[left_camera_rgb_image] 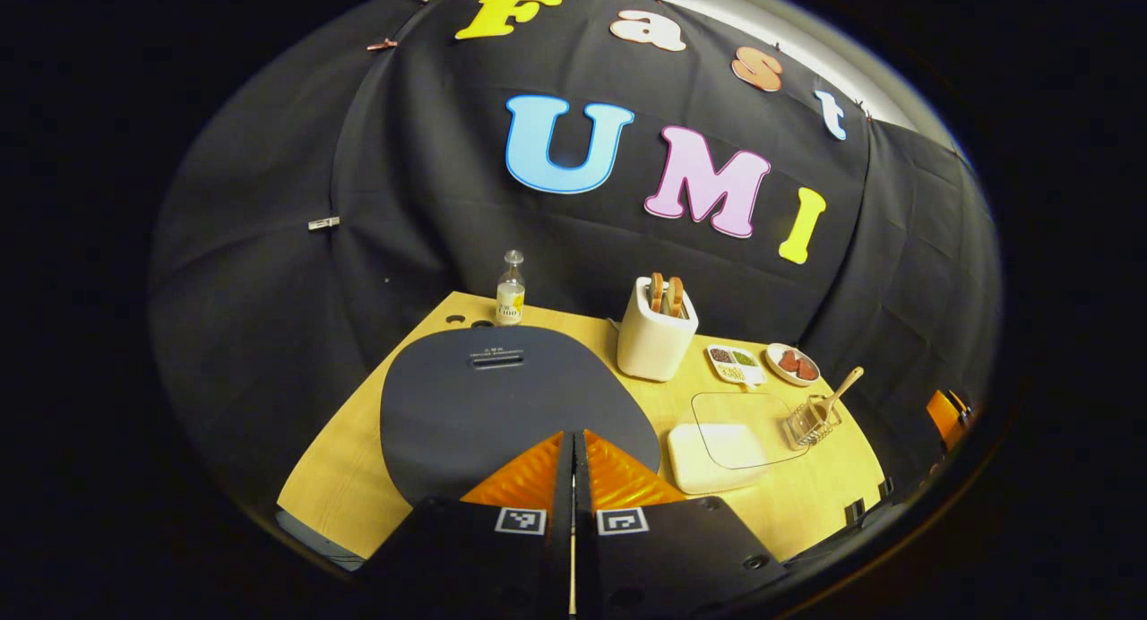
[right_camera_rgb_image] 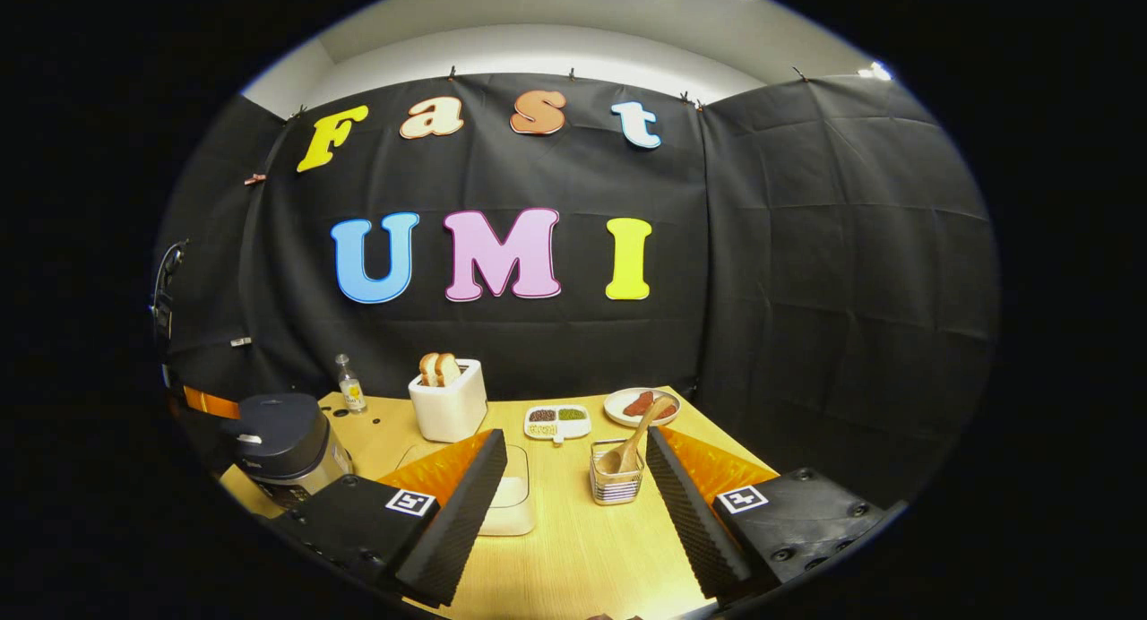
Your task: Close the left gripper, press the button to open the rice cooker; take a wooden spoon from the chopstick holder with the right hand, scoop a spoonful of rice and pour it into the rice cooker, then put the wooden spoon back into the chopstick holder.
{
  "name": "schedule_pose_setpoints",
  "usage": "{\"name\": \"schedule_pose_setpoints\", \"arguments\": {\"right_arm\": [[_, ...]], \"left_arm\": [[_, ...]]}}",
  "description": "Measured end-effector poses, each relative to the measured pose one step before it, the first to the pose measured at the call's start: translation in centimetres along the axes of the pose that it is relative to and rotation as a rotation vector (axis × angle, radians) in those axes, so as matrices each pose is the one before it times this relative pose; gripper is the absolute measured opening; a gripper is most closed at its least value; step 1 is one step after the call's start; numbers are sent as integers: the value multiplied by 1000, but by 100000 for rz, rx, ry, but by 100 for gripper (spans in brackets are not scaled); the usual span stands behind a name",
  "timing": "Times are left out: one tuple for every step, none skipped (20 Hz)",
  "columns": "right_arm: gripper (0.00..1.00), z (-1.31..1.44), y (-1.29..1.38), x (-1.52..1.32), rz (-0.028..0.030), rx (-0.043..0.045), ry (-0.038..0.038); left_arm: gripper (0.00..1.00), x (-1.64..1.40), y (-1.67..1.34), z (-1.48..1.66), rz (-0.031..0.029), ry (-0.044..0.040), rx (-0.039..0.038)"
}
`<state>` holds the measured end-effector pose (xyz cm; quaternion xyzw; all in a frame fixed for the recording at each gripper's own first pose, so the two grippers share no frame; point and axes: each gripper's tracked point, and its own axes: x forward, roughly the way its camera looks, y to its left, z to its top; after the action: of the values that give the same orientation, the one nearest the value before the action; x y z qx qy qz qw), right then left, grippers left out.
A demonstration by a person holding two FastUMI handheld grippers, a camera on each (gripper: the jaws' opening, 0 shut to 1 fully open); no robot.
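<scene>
**Left jaws together over the cooker lid, right jaws wide before the spoon**

In the left gripper view, my left gripper has its jaws pressed together, only a thin seam between them at the bottom centre of the frame. They sit over the near edge of the rice cooker, whose dark, rounded lid is down and spreads across the lower middle of the picture. I cannot tell whether the tips touch the lid. The cooker stands on the wooden counter. Behind it, toward the upper middle, a small glass bottle stands upright, and to its right a white toaster holds two slices of bread. Farther right lie a divided dish of grains and a small plate. At lower right a clear-lidded rice container sits beside the wire chopstick holder, with the wooden spoon leaning out of it, handle up and to the right.

In the right gripper view, my right gripper has its jaws wide apart, holding nothing. The chopstick holder stands between them at the lower middle of the frame, the wooden spoon resting in it, handle tilted toward the plate behind. The rice cooker sits at lower left, lid shut.
</scene>
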<state>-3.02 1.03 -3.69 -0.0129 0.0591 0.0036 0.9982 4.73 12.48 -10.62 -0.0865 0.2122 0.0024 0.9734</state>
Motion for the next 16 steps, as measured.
{"name": "schedule_pose_setpoints", "arguments": {"right_arm": [[98, -256, -93, 51, -10, 167, 793], [98, -67, -31, 93, 93, 454, 549], [98, -7, -84, -68, -236, 382, 234], [98, 26, -123, 40, -256, 170, 154], [98, -57, -133, 103, -84, 23, 236], [98, -166, -82, 102, 102, -244, 546], [98, -483, -109, 139, -14, -604, 1267], [98, -360, -124, 137, 53, -285, 1797], [98, -228, 81, 75, 523, 52, 1337], [98, -129, 8, 165, 484, -254, 1144], [98, -221, 59, 74, 751, -647, 865], [98, -27, -8, 183, 535, -653, 456], [98, -162, 36, 336, 723, -549, 504], [98, -237, 48, 377, 1000, -317, 1008], [98, -113, 114, 418, 1165, -57, 712], [98, 83, 20, 412, 1123, -50, 286]], "left_arm": [[6, 386, 107, -552, -406, 1324, -1174], [6, 356, 84, -586, -270, 1687, -1384], [6, 277, 155, -701, 226, 1563, -1195], [6, 271, 259, -431, 867, 1325, -1140], [7, 399, 238, -581, 563, 1678, -1532], [7, 74, -4, -102, -148, -111, -1465], [7, -41, 5, 80, 83, -633, -1285], [5, -62, -5, 106, 94, 594, -655], [7, 31, -78, -310, -121, 746, 907], [7, 23, -53, -326, 55, 874, 1331], [7, 200, 125, -198, 271, 387, 1058], [7, 107, 47, -200, 590, 405, 714], [7, 318, -30, 15, 483, -1196, 1276], [7, 41, -29, 25, 882, 993, 899], [7, -246, -7, 154, 1041, -1817, 330], [7, -121, 68, 293, 834, -2014, -48]]}}
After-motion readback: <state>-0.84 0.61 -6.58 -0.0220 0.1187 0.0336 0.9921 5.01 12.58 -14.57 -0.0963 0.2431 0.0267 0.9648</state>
